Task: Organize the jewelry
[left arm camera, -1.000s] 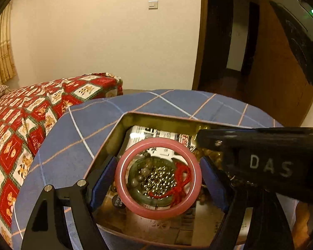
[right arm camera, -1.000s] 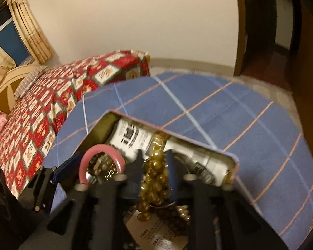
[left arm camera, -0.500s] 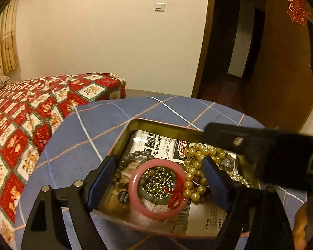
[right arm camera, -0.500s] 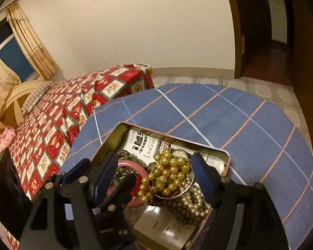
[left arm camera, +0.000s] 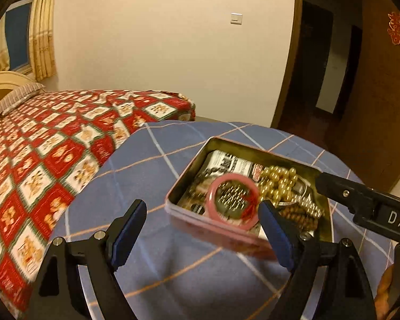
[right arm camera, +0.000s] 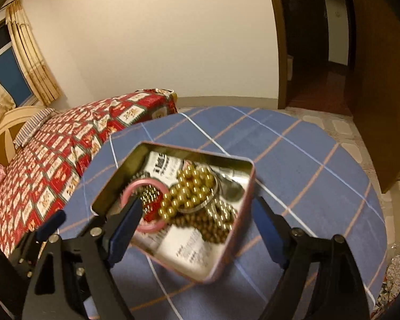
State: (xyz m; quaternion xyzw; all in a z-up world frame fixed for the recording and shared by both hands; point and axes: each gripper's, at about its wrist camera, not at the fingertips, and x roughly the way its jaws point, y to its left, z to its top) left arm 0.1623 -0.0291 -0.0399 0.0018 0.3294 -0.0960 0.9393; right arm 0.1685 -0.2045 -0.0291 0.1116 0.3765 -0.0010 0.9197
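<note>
Jewelry gathered in one tin, both tools empty.

Tin (right arm camera: 228,250) sits mid-tabletop (left arm camera: 152,165); the pink bangle (left arm camera: 233,202) lies at its 9 o'clock side and the gold beads (right arm camera: 192,190) are heaped centrally, so nothing can roll off. My left tool (left arm camera: 201,232) and right tool (right arm camera: 197,228) hover above it, fingers spread wide, holding nothing; I judge the sorting nearly done.

Right gripper (right arm camera: 197,229) open above tin (right arm camera: 249,186); gold beads (right arm camera: 189,192) inside.
</note>
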